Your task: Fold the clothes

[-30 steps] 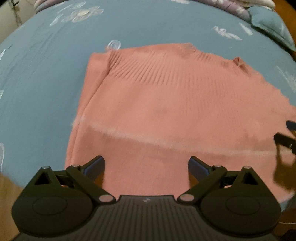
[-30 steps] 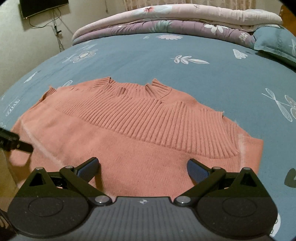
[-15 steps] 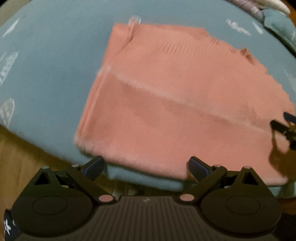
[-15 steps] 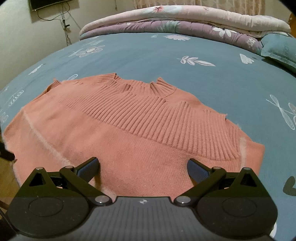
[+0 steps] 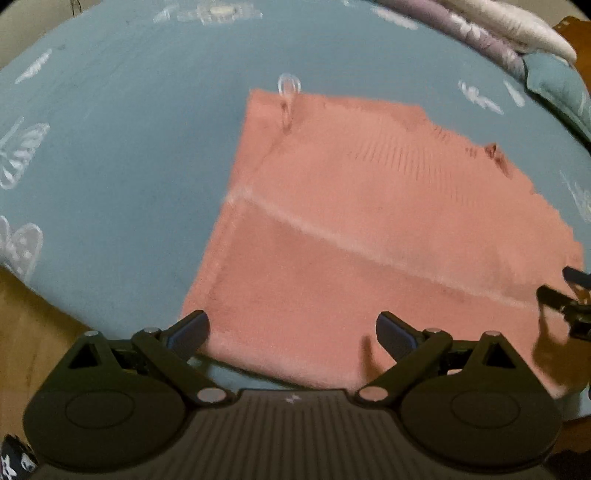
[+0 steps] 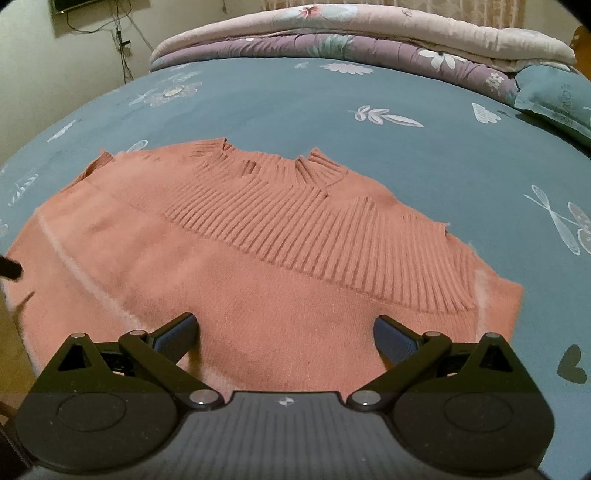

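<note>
A salmon-pink knitted sweater (image 5: 369, 229) lies flat on the blue bed, sleeves tucked in, ribbed yoke and collar (image 6: 280, 162) toward the far side. A pale line (image 5: 332, 236) crosses it. My left gripper (image 5: 291, 332) is open over the sweater's near left corner, holding nothing. My right gripper (image 6: 286, 332) is open just above the near hem, also empty. The right gripper's tips (image 5: 565, 299) show at the left wrist view's right edge; the left one's tip (image 6: 9, 267) shows at the right wrist view's left edge.
The blue bedsheet (image 6: 332, 99) with white flower and leaf prints spreads around the sweater. Folded quilts (image 6: 351, 33) and a blue pillow (image 6: 554, 96) lie at the far end. Wooden floor (image 5: 26, 332) shows past the bed's near edge. A wall with cables (image 6: 122, 40) stands at the far left.
The left gripper pulled back off the sweater toward the bed edge, then came forward again over the near left corner. The right gripper rose slightly. Both stayed open.
</note>
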Demonstrator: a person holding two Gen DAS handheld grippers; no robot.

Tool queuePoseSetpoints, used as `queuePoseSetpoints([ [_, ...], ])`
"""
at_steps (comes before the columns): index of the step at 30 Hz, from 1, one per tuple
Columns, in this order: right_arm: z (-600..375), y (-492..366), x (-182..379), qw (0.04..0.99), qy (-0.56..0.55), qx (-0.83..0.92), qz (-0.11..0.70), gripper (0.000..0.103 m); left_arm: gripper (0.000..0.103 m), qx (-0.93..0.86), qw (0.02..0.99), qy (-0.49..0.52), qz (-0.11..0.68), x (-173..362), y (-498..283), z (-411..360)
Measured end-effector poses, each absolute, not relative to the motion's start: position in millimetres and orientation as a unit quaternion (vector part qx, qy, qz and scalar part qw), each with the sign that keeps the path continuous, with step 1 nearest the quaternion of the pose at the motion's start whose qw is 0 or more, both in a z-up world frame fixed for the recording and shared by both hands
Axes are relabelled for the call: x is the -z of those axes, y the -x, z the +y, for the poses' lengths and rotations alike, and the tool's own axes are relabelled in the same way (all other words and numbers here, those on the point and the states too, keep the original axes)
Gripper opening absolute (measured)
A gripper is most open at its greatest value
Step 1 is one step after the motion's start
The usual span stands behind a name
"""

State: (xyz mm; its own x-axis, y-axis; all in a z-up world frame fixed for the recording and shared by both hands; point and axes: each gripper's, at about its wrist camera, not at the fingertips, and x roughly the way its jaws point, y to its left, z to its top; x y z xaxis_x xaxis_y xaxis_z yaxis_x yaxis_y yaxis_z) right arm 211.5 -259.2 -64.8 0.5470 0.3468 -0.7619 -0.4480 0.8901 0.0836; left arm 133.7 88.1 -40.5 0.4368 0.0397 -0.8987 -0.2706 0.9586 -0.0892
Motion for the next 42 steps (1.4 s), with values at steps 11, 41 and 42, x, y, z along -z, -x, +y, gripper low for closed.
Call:
queuePoseSetpoints([
  [11, -248, -213, 61, 0.878, 0.056, -0.183, 0.439, 0.103, 0.098, -0.018, 0.877, 0.131, 0.462, 20, -146, 109],
  [41, -140, -181, -3, 0.895, 0.069, -0.031, 0.441, 0.103, 0.102, 0.241, 0.798, 0.278, 0.477, 78, -229, 216],
  [42, -139, -179, -5, 0.895, 0.07, -0.028, 0.439, 0.103, 0.102, 0.245, 0.791, 0.293, 0.477, 82, -233, 219],
])
